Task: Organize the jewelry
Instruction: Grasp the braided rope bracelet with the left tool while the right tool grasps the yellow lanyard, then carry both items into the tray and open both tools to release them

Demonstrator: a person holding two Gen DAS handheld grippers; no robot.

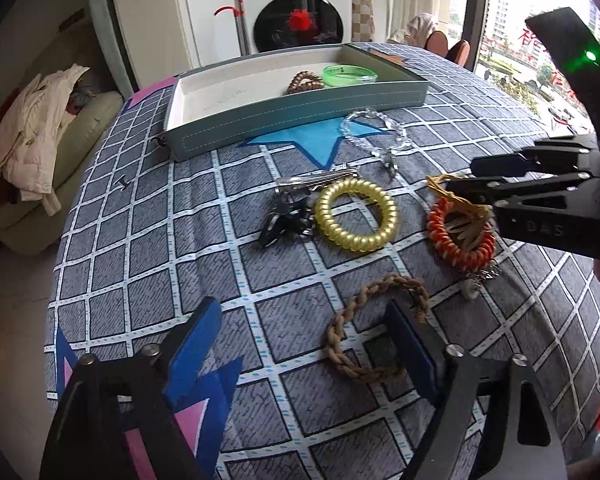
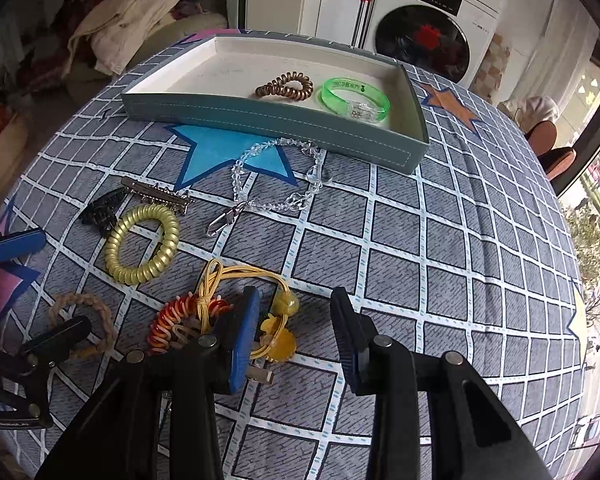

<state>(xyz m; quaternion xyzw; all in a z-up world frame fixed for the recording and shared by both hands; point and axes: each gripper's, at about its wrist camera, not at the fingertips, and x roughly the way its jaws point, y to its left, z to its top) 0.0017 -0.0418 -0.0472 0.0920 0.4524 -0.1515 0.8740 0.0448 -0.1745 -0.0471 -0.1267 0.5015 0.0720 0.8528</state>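
Note:
A teal tray at the back of the table holds a brown coil tie and a green bangle. My right gripper is partly open over a yellow cord tie. Its yellow bead and flower charm lie between the jaws against the left pad; the right pad stands apart. An orange-white coil tie lies just to the left. My left gripper is open, and its right finger stands inside a braided brown bracelet.
On the checked cloth lie a gold spiral tie, a black claw clip, a silver hair clip and a clear bead chain. A sofa with clothes and a washing machine stand beyond the table.

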